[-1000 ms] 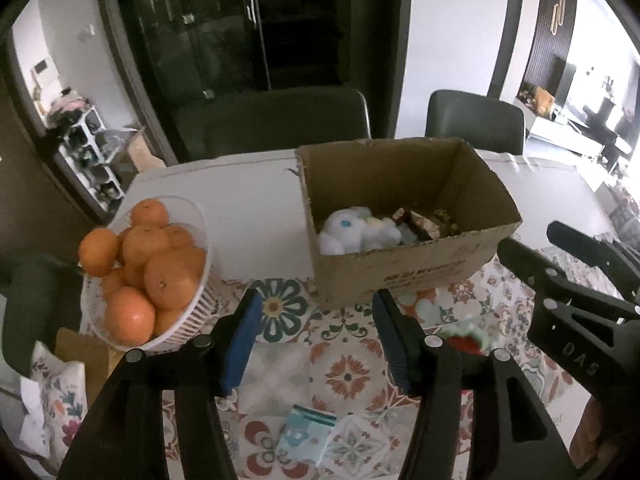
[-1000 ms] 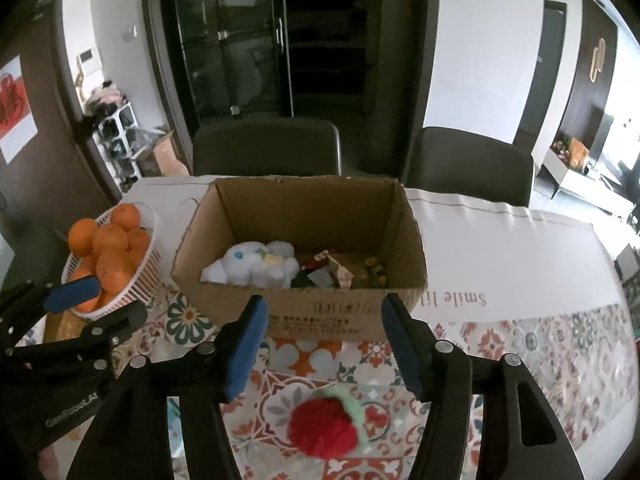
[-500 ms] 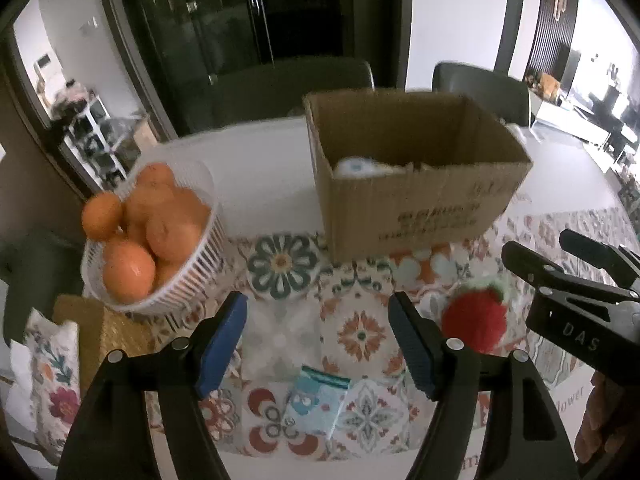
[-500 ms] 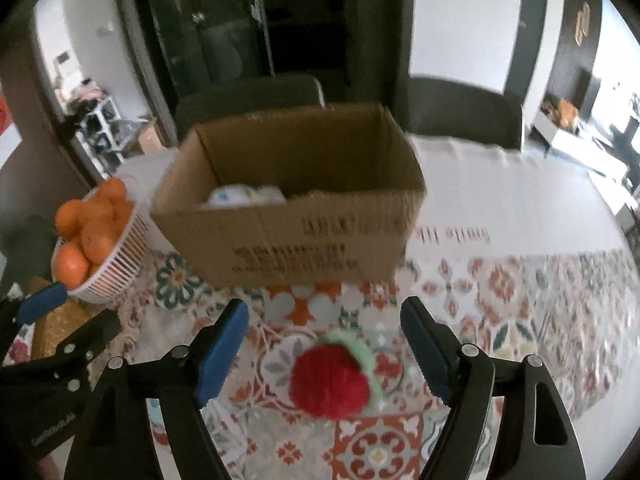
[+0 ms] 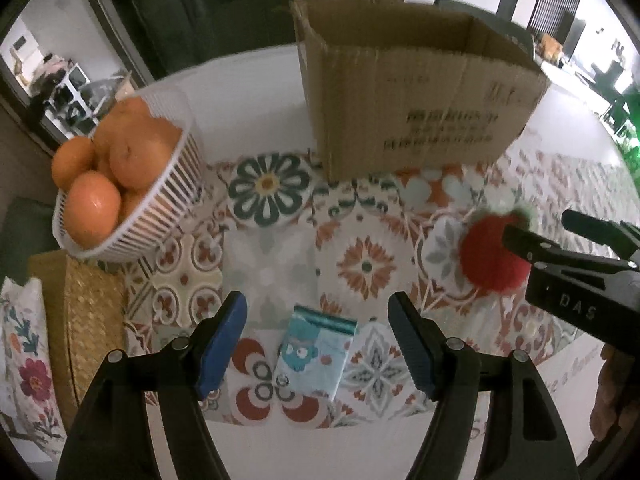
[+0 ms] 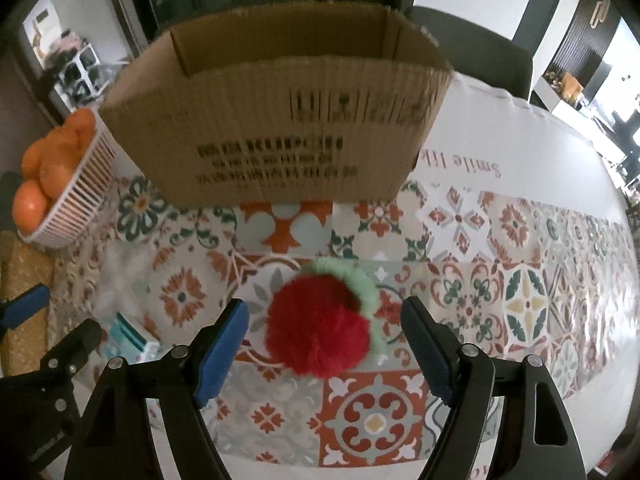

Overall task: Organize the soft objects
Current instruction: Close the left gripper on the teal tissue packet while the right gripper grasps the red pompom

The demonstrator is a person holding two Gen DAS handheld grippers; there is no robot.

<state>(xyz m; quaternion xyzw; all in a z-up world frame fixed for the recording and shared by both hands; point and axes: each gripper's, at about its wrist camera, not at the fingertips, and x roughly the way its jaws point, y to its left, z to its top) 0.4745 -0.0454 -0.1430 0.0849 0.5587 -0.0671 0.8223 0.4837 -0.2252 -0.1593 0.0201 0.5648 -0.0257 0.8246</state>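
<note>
**Two soft items on the cloth, box waiting beyond**

Patterned tile-print cloth (image 6: 520, 304) covers the near part of the dining table, with dark chairs and glass doors behind.

Left gripper (image 5: 318, 344) stands wide, its jaws having just been opening; the small blue tissue pack (image 5: 316, 354) lies flat on the cloth directly between the blue pads, not yet pinched. Right gripper (image 6: 324, 350) is likewise spread wide after opening, and the red plush strawberry (image 6: 318, 326) with its pale green fringe sits between its pads, close to them but with a gap on either side.

Beyond both sets of tongs, straight ahead, stands the cardboard box (image 6: 280, 140), open at the top; from this low angle its contents are hidden. Off to the left of the left gripper a white basket of oranges (image 5: 132, 200) rests at the edge of the cloth, with a woven mat (image 5: 92, 320) nearer.

My reading: both pickups are about to begin, so both items are left to grasp and carry to the box.

Writing: the box front carries rows of black print, too blurred to read. The white cloth past the box shows "Smile" and the start of another word, upside down from the right wrist. The right gripper's body, seen from the left wrist, is marked "DAS".
</note>
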